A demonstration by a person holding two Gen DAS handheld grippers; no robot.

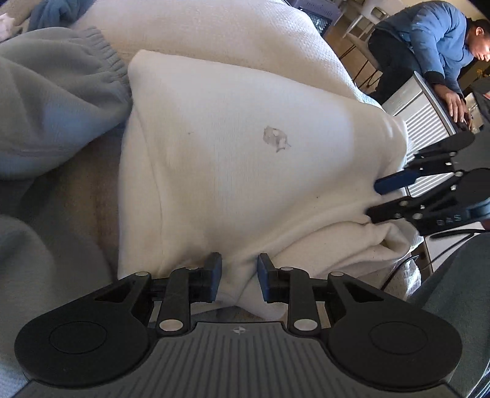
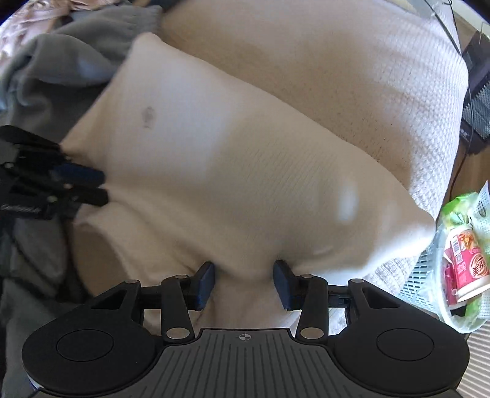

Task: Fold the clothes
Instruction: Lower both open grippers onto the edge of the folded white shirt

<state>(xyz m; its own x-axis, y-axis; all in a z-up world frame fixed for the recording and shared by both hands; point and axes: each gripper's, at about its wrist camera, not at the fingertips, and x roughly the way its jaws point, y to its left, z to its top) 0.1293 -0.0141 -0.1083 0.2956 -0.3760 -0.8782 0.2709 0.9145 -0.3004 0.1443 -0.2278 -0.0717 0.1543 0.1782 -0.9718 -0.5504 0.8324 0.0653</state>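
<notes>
Cream waffle-weave bed cover point(image 1: 214, 27), seated person in blue point(image 1: 435, 33), white chair point(image 1: 367, 15), mesh basket point(image 2: 428, 275)

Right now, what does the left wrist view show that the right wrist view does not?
Only the left wrist view: a seated person in a blue jacket. Only the right wrist view: a mesh basket holding a red cup. Both share the white garment, its grey mark, the grey sweatshirt, and fabric bunched between both grippers' fingers.
</notes>
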